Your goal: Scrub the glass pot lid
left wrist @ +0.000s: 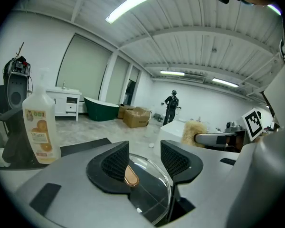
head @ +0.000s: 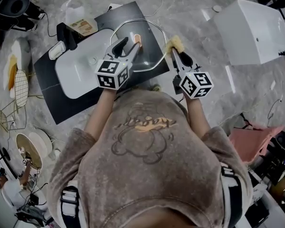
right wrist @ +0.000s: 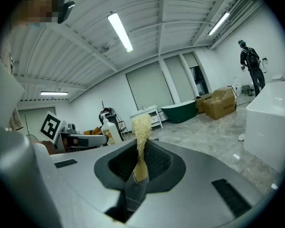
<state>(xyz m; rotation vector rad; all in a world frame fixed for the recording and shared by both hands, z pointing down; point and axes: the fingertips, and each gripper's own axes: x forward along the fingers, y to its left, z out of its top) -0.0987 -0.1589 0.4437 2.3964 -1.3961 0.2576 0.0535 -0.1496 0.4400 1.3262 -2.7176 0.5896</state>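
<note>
Roughly flat glass pot lid point(head: 151, 53), handle point(head: 137, 39) up

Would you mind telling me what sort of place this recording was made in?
Probably a large warehouse-like hall or workshop, not a home kitchen: a green bathtub stands out in the open, cardboard boxes sit beside it, and strip lights run along a high ribbed ceiling.

My left claw point(left wrist: 145, 156) stands with its jaws apart. My right claw point(right wrist: 141, 161) is clamped on a loofah point(right wrist: 141, 126). Both point forward, side by side.
</note>
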